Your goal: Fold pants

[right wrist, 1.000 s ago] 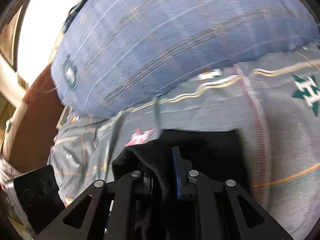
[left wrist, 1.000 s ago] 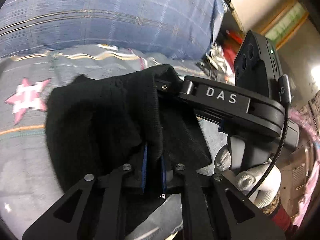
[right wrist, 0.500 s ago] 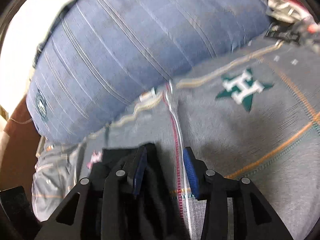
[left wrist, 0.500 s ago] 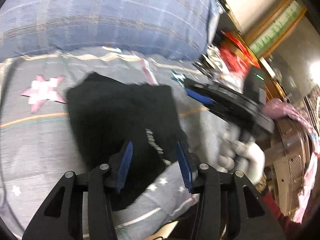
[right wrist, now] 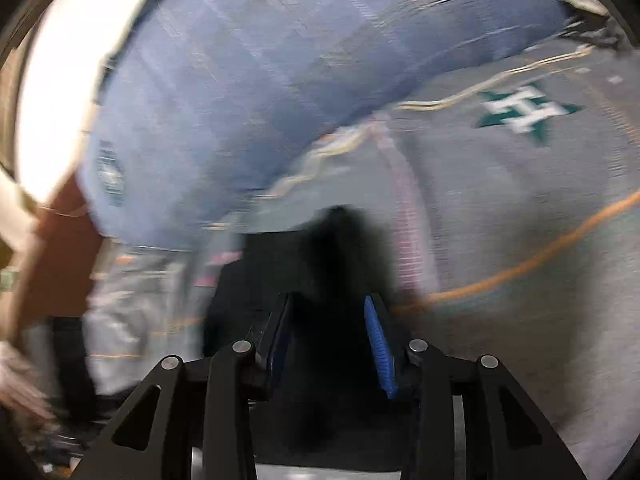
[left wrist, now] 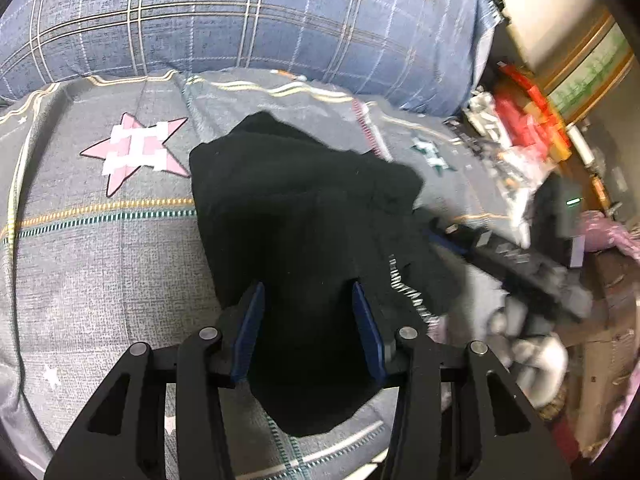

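The black pants [left wrist: 304, 216] lie folded in a bundle on the grey patterned bedspread [left wrist: 100, 264]. My left gripper [left wrist: 306, 300] is open, its blue pads apart just above the near part of the bundle, holding nothing. The right gripper shows blurred at the right of the left wrist view [left wrist: 472, 244], next to the bundle's right edge. In the blurred right wrist view the right gripper [right wrist: 328, 312] is open over the black pants [right wrist: 340, 248], empty.
A large blue plaid pillow [left wrist: 240, 20] lies along the far side of the bed. Cluttered packets and red items [left wrist: 520, 120] sit at the right, beyond the bed. A pink star patch [left wrist: 136, 152] marks the bedspread left of the pants.
Both grippers were shut on the black pants a second ago; both have opened and let go. The pants now lie flat on the bed, and both grippers have pulled back a little.
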`<state>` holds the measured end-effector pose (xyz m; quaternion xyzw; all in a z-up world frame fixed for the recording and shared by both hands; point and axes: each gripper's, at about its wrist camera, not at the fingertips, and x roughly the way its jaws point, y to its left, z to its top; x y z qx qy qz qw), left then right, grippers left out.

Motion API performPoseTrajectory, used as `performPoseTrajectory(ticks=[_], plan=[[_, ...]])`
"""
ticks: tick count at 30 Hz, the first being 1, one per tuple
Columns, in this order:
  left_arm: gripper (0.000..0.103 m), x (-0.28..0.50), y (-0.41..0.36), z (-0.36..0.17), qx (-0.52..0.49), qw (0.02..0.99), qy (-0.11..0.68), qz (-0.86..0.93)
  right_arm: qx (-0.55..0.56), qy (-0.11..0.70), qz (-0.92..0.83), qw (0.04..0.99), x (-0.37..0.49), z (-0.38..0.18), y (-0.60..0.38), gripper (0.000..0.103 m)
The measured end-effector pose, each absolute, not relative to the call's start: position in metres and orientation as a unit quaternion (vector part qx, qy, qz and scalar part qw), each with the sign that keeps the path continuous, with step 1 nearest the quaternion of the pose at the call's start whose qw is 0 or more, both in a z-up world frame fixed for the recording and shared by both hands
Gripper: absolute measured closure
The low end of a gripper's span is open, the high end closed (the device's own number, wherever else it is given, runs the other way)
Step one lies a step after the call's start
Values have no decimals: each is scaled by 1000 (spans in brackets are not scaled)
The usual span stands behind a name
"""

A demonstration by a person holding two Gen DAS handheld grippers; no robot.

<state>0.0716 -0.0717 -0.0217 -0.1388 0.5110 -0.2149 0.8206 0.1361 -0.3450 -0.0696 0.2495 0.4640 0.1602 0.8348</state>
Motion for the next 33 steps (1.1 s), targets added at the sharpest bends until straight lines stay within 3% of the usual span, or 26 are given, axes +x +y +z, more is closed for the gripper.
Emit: performPoseTrajectory(ticks=[3, 6, 7, 8, 9, 11, 15, 19, 21, 22, 23, 24, 26, 27, 33], plan=[[54, 70, -52, -14, -176, 820, 492, -235, 271, 464, 164, 827, 132, -76, -361, 63], [41, 76, -29, -17, -220, 817, 480, -232, 306, 442, 197, 820, 127, -73, -371, 60], [36, 81, -23, -21, -234, 810, 482, -239, 315, 439, 207, 816, 129, -73, -373, 57], [27, 85, -22, -25, -241, 803, 484, -250, 325, 436, 215, 811, 132, -74, -374, 47], [24, 91, -22, -31, -244, 795, 488, -264, 328, 436, 218, 809, 136, -74, -372, 36], [23, 101, -27, -40, -237, 790, 500, -263, 336, 444, 225, 800, 145, -78, -367, 30], [22, 123, -43, -61, -237, 770, 522, -280, 334, 467, 236, 785, 160, -91, -357, 30], [4, 128, -57, -60, -236, 769, 516, -295, 313, 470, 255, 785, 170, -91, -338, 29], [4, 127, -63, -58, -231, 773, 522, -278, 290, 471, 264, 790, 172, -89, -324, 28], [13, 127, -67, -55, -214, 778, 530, -261, 276, 474, 266, 793, 173, -88, -317, 31], [39, 128, -68, -53, -203, 783, 534, -245, 265, 477, 267, 794, 173, -87, -312, 40], [47, 126, -67, -50, -188, 789, 539, -229, 256, 479, 262, 798, 171, -84, -308, 55], [58, 123, -61, -46, -199, 787, 534, -236, 249, 473, 258, 805, 165, -74, -305, 69], [60, 119, -57, -42, -206, 787, 531, -238, 250, 467, 262, 806, 162, -67, -304, 75], [65, 104, -35, -23, -233, 797, 503, -238, 228, 437, 281, 824, 147, -23, -282, 78]])
